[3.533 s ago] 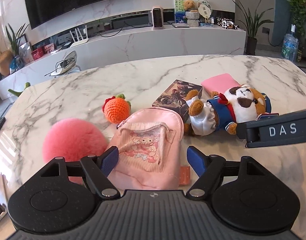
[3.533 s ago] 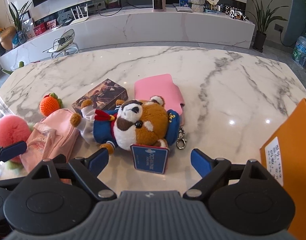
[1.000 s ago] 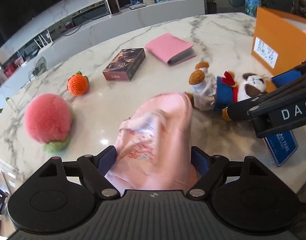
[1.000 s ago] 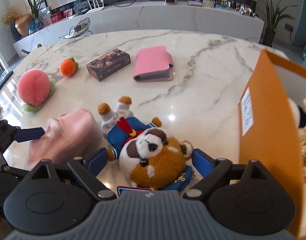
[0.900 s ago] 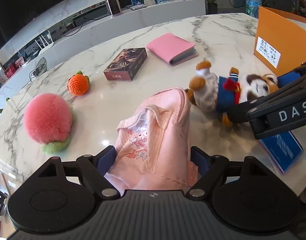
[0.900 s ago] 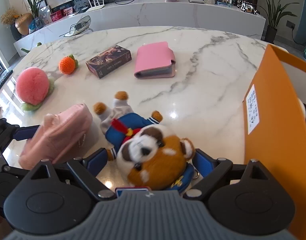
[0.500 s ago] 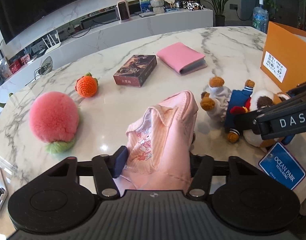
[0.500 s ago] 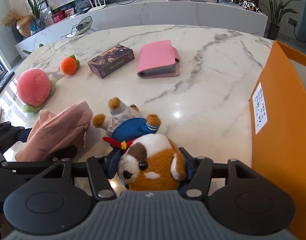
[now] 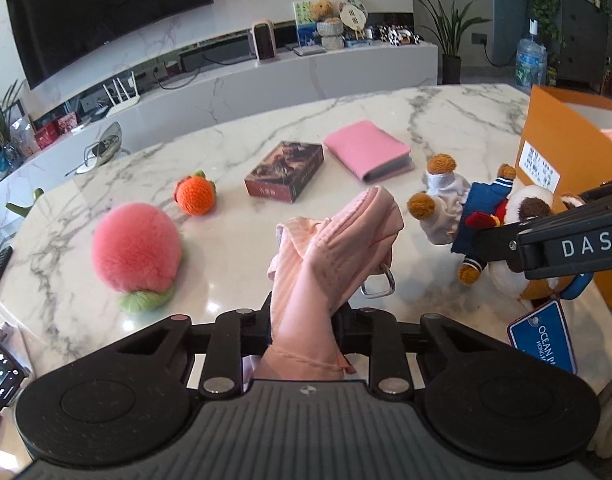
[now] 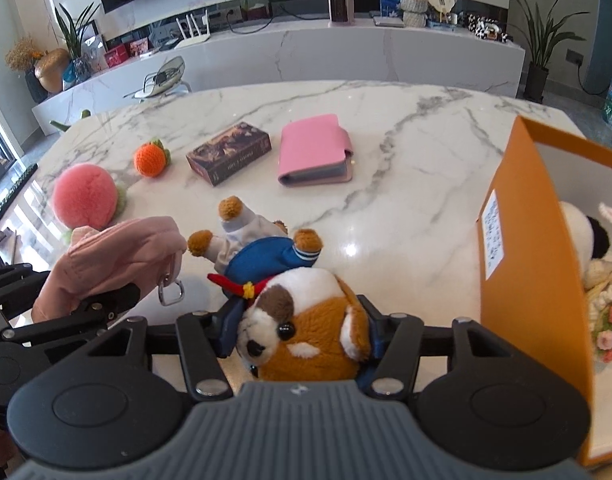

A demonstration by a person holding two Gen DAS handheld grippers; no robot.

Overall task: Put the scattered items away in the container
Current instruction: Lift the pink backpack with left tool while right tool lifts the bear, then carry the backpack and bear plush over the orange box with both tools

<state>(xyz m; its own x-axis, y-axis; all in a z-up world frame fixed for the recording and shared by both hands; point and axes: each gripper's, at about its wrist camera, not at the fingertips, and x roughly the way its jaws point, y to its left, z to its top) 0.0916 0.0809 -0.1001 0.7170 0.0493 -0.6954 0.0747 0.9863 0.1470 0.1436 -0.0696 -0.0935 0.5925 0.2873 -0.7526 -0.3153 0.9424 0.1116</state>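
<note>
The white marble table (image 10: 405, 168) carried the remaining clutter, and the open orange cardboard box (image 10: 533, 264) stood at its right edge with soft toys already inside. The brown-and-white plush dog in a blue sailor suit (image 10: 298, 312) was clamped at the head by the right gripper (image 10: 302, 334), legs pointing away along the fingers, body lifted off the marble. The box wall stood just beside that gripper, to its right, so the right hand was judged much the nearer to the container. The small pink fabric backpack (image 9: 329, 256) was pinched by the left gripper (image 9: 302, 330), its long axis running forward, metal clip dangling; it hung left of the dog, with the dog between it and the box. The fluffy pink peach plush (image 9: 136, 246), dark printed card box (image 9: 285, 171), pink wallet (image 9: 367, 150) and orange crocheted fruit (image 9: 195, 197) lay untouched beyond.
</note>
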